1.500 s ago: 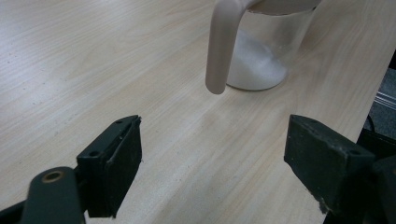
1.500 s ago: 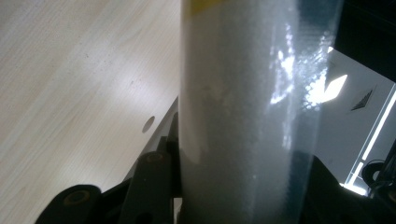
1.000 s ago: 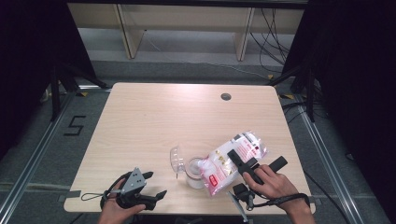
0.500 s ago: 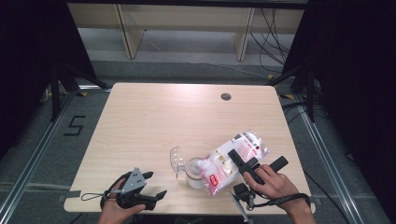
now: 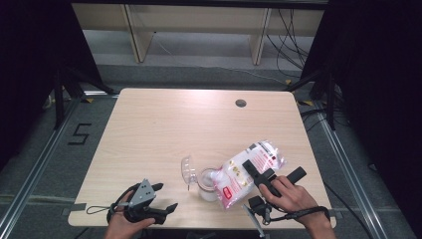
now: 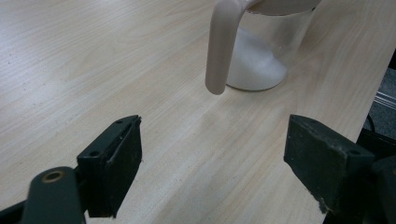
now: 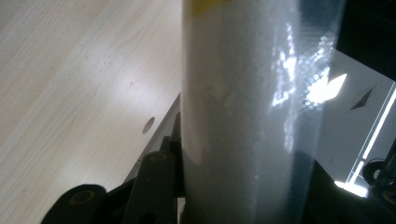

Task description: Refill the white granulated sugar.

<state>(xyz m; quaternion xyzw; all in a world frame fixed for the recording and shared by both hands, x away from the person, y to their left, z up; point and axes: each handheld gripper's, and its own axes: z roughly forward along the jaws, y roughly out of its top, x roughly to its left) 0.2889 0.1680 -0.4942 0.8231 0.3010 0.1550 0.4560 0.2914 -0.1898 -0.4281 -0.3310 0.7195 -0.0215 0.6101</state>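
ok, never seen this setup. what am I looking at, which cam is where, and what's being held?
No robot here: a person holds a hand-operated pair of tongs in each hand, each carrying its own camera.

The high view looks down on a wooden table from the person's side. The left tongs rest near the front edge, jaws open and holding nothing. The right tongs are clamped on a clear bag of white granules, tipped with its lower end over a glass pitcher that already holds some white granules. A clear lid lies beside the pitcher.

The left gripper view looks along the open jaws at the pitcher and its handle. The right gripper view is pressed close to the bag between its jaws, with the table behind.
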